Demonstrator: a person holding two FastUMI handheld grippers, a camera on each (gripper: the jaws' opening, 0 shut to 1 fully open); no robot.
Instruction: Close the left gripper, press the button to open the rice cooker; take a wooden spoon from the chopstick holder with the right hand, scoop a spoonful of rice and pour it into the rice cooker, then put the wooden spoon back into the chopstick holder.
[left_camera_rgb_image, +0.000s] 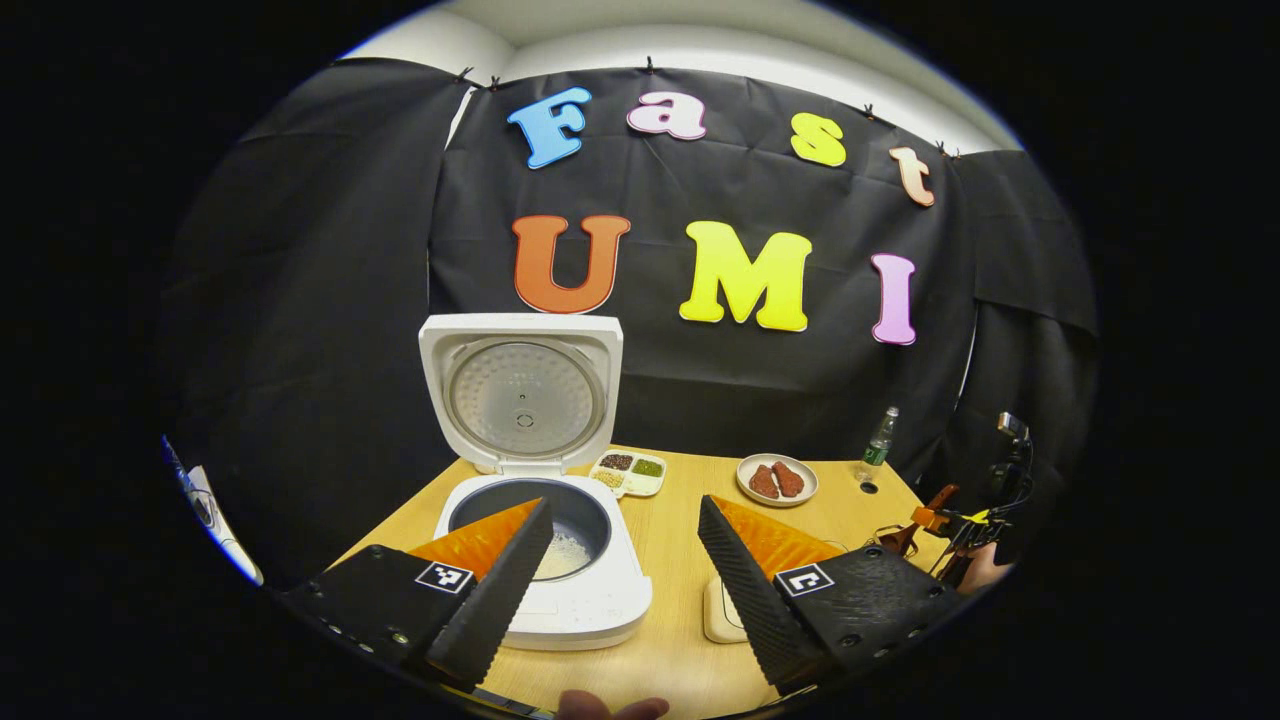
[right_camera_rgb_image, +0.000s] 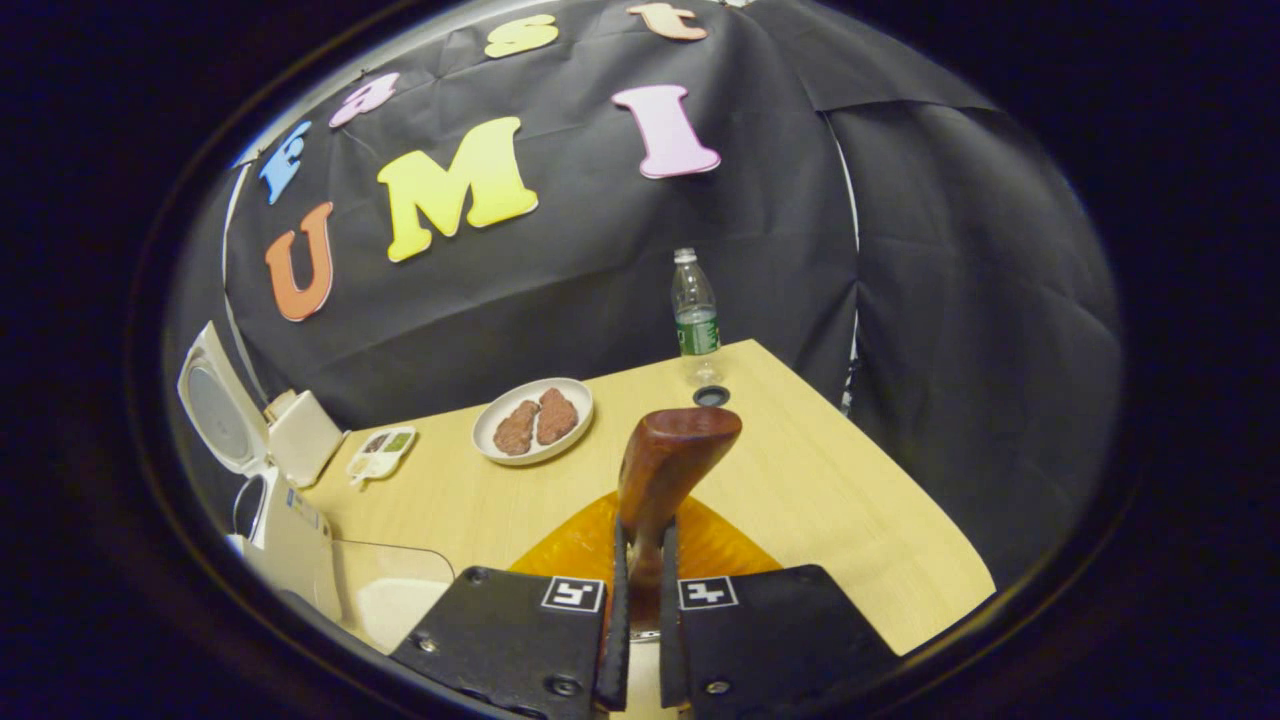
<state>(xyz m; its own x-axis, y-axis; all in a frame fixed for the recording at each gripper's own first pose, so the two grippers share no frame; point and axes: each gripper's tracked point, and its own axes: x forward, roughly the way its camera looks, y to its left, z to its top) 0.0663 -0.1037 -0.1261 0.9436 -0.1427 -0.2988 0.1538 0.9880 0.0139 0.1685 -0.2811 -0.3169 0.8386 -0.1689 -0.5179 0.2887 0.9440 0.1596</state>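
Wooden spoon (right_camera_rgb_image: 665, 480) is clamped in your right tool (right_camera_rgb_image: 640, 600), both fingers pressing its handle low down, so the broad end sticks up and forward over the surface (right_camera_rgb_image: 850, 500); I read that as the carry posture, handle gripped near one end for reach. Which end you hold is hard to say: the part between the fingers is mostly hidden, and what rises above looks like a thick rounded end, bowl or butt I cannot tell. No grains visible on it. Your left tool (left_camera_rgb_image: 625, 565) sits wide apart, holding nothing, hanging just in front of the rice cooker (left_camera_rgb_image: 545, 560) with one finger overlapping the pot's rim in the left gripper view. Lid (left_camera_rgb_image: 522, 395) stands upright and open, so the button step looks done, and the left tool is parked out of the pour path. Some rice shows at the pot's bottom, partly blocked by that finger. Beyond the cooker: a small divided tray (left_camera_rgb_image: 630, 473) of grains, a plate (left_camera_rgb_image: 777, 480) with two brown pieces, a bottle (right_camera_rgb_image: 694, 315) at the far edge with its cap (right_camera_rgb_image: 711, 396) just beside it. In the right gripper view a clear container (right_camera_rgb_image: 385, 595) lies low left by the cooker, cut off; probably the rice supply. Chopstick holder: can't locate it. Right tool and hand show blurred at the left view's far right edge.
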